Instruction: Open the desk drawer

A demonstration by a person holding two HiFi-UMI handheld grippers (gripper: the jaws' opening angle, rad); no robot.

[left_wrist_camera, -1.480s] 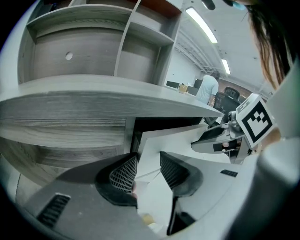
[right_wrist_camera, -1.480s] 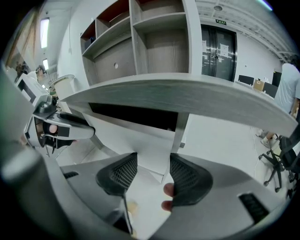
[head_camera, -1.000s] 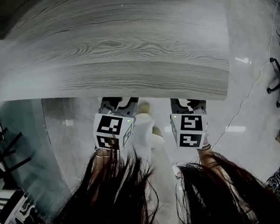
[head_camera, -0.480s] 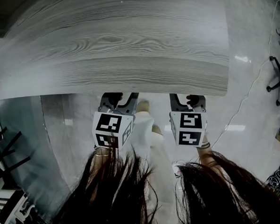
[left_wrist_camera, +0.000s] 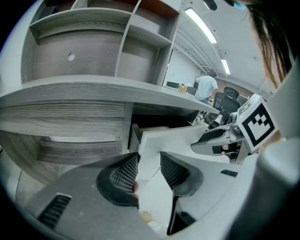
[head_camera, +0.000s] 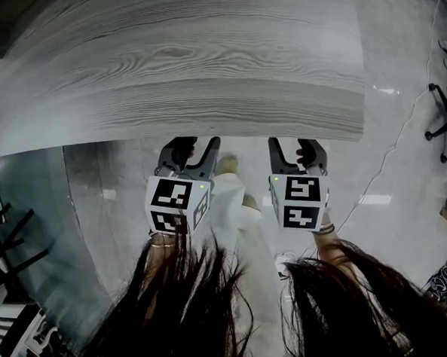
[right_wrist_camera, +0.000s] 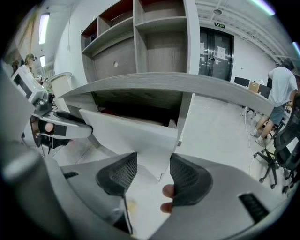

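Looks mid-pull to me: left tongs [left_wrist_camera: 147, 171] and right tongs [right_wrist_camera: 153, 176] each clamped on the white drawer front [right_wrist_camera: 126, 131], centre frame under the table [head_camera: 179, 71], already partly out, so next wants an even, straight tug.

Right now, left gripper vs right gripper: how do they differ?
The left gripper sits on the left end of the drawer front, the right gripper on its lower right corner. The left gripper's jaws stand closer together than the right gripper's. Shared: both hold the drawer front below the desk top.
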